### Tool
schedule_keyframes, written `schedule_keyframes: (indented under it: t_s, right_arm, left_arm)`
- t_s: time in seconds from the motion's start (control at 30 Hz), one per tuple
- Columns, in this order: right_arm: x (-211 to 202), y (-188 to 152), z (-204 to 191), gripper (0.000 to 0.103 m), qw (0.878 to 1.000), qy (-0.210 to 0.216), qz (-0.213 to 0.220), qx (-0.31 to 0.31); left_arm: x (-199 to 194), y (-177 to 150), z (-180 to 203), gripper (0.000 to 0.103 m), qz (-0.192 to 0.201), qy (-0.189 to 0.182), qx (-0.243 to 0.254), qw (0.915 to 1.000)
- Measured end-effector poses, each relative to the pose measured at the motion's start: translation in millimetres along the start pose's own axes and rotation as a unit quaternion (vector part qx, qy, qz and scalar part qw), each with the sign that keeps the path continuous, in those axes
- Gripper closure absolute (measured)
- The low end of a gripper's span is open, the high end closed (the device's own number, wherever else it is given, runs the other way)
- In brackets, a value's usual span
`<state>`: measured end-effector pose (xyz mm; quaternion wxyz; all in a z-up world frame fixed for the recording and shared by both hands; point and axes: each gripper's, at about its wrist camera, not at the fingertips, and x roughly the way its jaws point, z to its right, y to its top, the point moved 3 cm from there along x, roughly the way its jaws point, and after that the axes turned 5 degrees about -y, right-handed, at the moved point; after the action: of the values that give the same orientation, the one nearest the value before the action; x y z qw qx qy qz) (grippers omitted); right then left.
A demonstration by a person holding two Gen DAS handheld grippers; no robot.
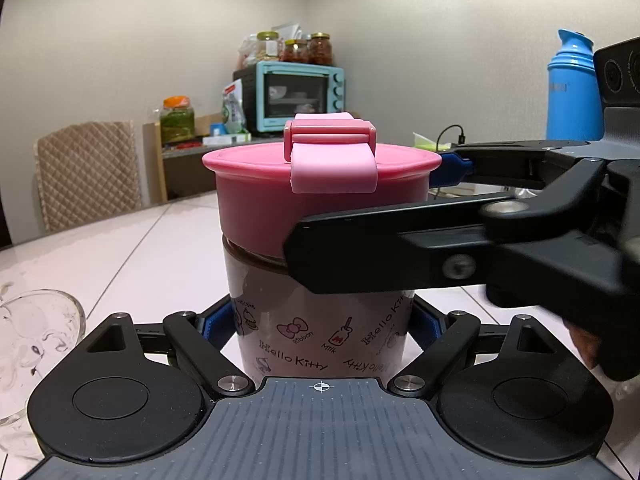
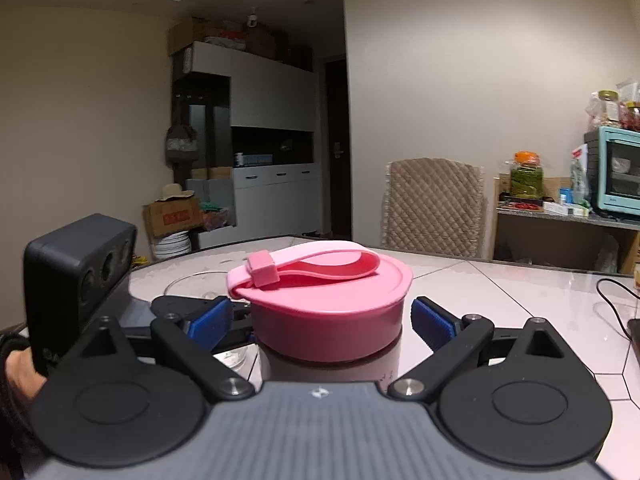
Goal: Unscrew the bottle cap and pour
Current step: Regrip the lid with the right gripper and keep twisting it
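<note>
Bottle (image 1: 320, 320): smooth round pink cap (image 2: 328, 312), perhaps plastic

On the pale body of the bottle (image 1: 320, 336), low in the left wrist view, "Hello Kitty" is printed several times, once upside down. "Ribbon" is read beneath a small bow drawing and "Milk" beside a little bottle drawing. A partly hidden word by a cupcake drawing cannot be made out.
</note>
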<state>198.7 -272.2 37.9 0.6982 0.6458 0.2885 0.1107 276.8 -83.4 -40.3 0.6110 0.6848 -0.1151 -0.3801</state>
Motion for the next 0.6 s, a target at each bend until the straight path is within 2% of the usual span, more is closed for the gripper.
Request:
schedule_keyframes:
  t_s: [0.17, 0.47, 0.6]
  right_arm:
    - [2.0, -2.8, -3.5, 0.007, 1.000, -0.017, 0.005, -0.004]
    - [1.2, -3.0, -7.5, 0.018, 1.000, -0.030, 0.008, 0.001]
    - [0.3, -2.9, -5.7, 0.018, 1.000, -0.019, 0.006, -0.006]
  left_arm:
    - [0.6, -0.1, -0.2, 0.013, 0.000, 0.000, 0.000, 1.0000]
    - [1.0, -1.2, 1.0, 0.013, 0.000, 0.000, 0.001, 1.0000]
    - [1.2, -1.4, 1.3, 0.013, 0.000, 0.001, 0.001, 1.0000]
